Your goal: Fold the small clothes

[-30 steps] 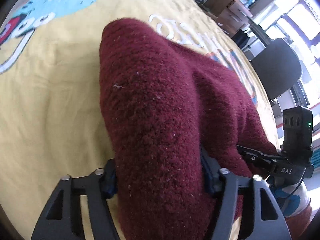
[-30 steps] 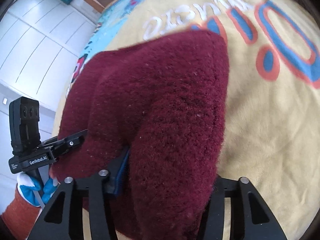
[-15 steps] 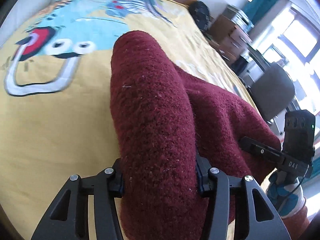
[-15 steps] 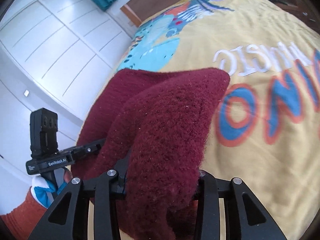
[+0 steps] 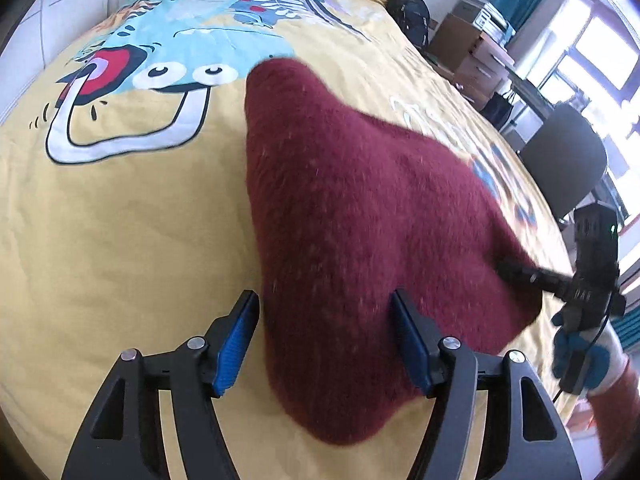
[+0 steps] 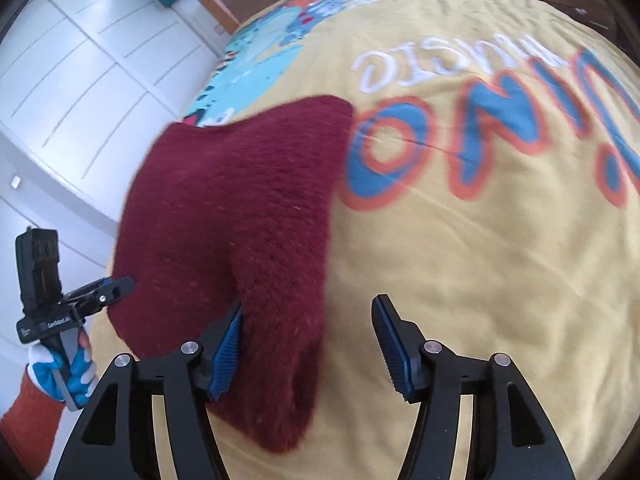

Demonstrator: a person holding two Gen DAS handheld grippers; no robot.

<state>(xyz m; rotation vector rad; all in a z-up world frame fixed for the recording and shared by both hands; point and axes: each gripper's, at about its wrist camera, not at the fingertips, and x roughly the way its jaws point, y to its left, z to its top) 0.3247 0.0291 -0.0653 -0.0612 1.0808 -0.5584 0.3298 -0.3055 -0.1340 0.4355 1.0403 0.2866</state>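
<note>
Left wrist view: the left claw stands wide, its blue pads apart, and the maroon sweater lies between and ahead of them on the yellow blanket, its near corner sagging between the fingers. The right pad touches the knit; the left pad looks just clear of it. Off to the right, the right claw reaches to the sweater's edge, held by a gloved hand.

Right wrist view: the right claw is also wide. The sweater lies ahead and left, brushing the left pad, well apart from the right pad. The left claw sits at the sweater's far left edge.
</note>
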